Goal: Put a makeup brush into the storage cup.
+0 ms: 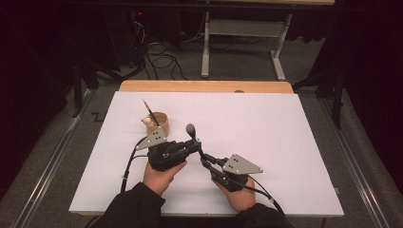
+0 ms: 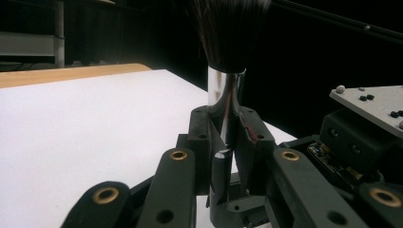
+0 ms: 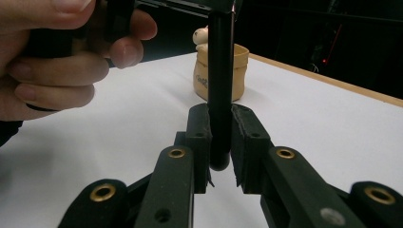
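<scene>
I had the black-handled makeup brush with its chrome ferrule and dark bristles (image 1: 194,137) at mid-frame in the high view, off the desk; my left gripper (image 2: 227,142) pinched the ferrule, my right gripper (image 3: 221,142) pinched the handle's rounded end; pulling unevenly could have twisted the brush out of one grip, I judged; the white sheet on the wooden desk (image 1: 247,133) was bare save a small tan ceramic pot (image 1: 159,123) upper left; the room behind lay dark, with cables on the floor.
</scene>
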Motion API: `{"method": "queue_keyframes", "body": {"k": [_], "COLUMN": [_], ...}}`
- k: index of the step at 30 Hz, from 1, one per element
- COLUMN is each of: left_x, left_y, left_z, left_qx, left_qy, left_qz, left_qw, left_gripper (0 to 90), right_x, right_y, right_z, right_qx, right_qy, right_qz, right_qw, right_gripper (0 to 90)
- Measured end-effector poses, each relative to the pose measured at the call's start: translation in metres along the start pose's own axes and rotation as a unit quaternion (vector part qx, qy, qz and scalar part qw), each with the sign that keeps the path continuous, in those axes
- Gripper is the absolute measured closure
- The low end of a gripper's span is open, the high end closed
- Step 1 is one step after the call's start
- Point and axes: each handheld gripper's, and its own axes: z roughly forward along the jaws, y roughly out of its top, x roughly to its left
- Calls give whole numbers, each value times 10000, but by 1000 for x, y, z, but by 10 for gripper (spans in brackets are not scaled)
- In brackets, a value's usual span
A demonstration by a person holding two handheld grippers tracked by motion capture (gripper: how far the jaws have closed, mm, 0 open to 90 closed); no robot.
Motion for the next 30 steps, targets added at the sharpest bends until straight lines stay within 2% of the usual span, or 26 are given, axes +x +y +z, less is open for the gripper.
{"method": "queue_keyframes", "body": {"k": [6,17,30], "left_x": [-1,0,2], "left_y": [0,0,-1], "left_z": [0,-3,-10], "left_qx": [15,31,142], "left_qy": [-15,51,301], "left_qz": [37,100,341], "left_qw": [10000,9999,9989], "left_gripper": [780,779,779], "right_x": [1,0,-3], "right_y": [0,-1,0], "right_z": [2,3,0], "right_qx": [71,131,177], "right_qy": [86,100,114], "right_qz": [37,130,237], "right_qw": [9999,9998,9995], "right_gripper": [724,563,364]}}
